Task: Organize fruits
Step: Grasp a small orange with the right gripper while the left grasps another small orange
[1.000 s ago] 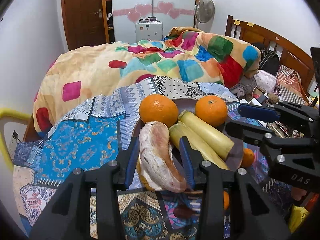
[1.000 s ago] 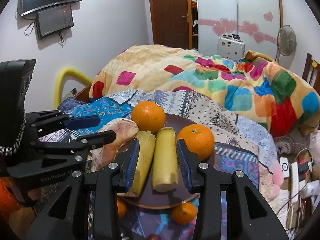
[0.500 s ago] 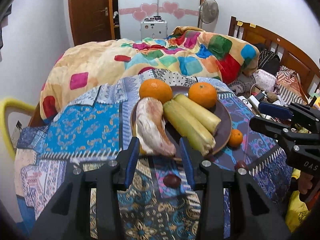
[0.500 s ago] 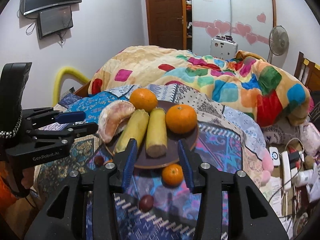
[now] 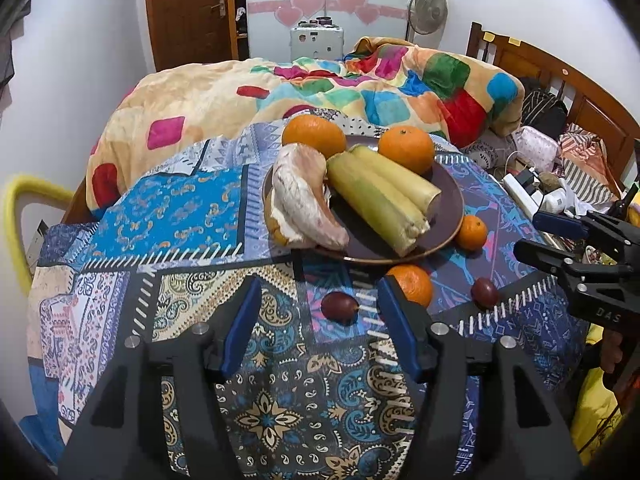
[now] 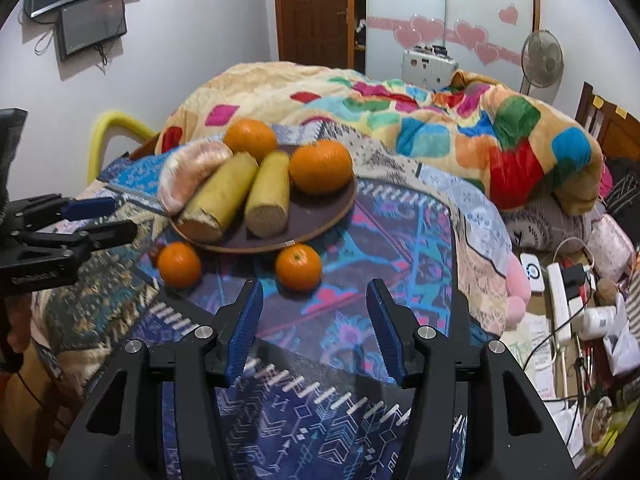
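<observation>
Two tools spread, fruit on and around plate

Both the left tool (image 5: 320, 312) and right tool (image 6: 314, 312) gape empty above the patterned cloth (image 5: 172, 216). Oranges (image 5: 406, 148), cane pieces (image 5: 376, 204) and pomelo wedge (image 5: 308, 204) sit on the brown plate (image 5: 448, 216); small oranges (image 6: 298, 266) lie just beside it.

Mid-frame, a brown plate (image 5: 450, 216) holds two oranges, two yellow stalks (image 5: 380, 196) and a pomelo wedge (image 5: 304, 200). Below it on the patterned cloth (image 5: 180, 220) lie two small oranges and two dark fruits. The left gripper (image 5: 320, 312), bottom centre, gapes empty.
</observation>
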`<state>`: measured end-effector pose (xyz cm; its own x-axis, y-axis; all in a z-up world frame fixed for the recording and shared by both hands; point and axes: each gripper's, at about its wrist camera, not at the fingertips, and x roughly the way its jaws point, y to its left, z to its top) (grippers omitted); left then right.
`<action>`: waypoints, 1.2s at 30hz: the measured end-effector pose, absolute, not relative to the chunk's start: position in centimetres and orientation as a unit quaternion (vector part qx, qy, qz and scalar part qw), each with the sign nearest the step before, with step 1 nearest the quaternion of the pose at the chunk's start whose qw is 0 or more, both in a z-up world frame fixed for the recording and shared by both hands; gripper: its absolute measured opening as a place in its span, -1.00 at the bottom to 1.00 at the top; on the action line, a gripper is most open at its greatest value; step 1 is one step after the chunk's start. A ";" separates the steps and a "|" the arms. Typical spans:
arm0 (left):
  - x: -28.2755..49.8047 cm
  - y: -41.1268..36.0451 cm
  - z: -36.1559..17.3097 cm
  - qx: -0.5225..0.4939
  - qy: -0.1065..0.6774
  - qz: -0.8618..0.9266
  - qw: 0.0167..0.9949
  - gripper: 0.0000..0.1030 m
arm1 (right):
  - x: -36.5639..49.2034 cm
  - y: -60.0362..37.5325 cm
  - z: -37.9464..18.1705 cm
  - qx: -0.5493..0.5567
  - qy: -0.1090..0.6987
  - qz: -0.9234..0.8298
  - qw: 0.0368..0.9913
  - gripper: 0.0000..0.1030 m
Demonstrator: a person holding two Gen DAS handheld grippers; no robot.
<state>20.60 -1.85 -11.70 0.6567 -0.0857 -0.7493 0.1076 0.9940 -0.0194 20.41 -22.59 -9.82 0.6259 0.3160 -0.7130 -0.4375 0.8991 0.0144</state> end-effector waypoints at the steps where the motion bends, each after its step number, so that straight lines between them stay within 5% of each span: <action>1: 20.6 -1.9 -12.0 0.016 0.413 -0.052 0.909 0.20 | 20.7 -22.5 -10.2 -0.082 0.384 0.209 0.896 -0.02; 14: 20.8 -1.7 -12.8 0.015 0.416 -0.058 0.907 0.20 | 23.8 -20.6 -11.9 -0.078 0.417 0.224 0.877 -0.03; 17: 20.8 -2.1 -12.6 0.017 0.413 -0.062 0.909 0.20 | 24.2 -20.6 -12.3 -0.072 0.426 0.229 0.872 -0.40; 36: 21.5 -6.3 -14.3 0.015 0.428 -0.102 0.898 0.10 | 19.7 -22.7 -9.4 -0.065 0.388 0.246 0.886 -0.40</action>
<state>21.54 -6.30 -14.30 0.6128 -0.1699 -0.7718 0.1954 0.9789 -0.0604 19.69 -22.74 -9.39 0.5782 0.3848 -0.7195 -0.4859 0.8708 0.0752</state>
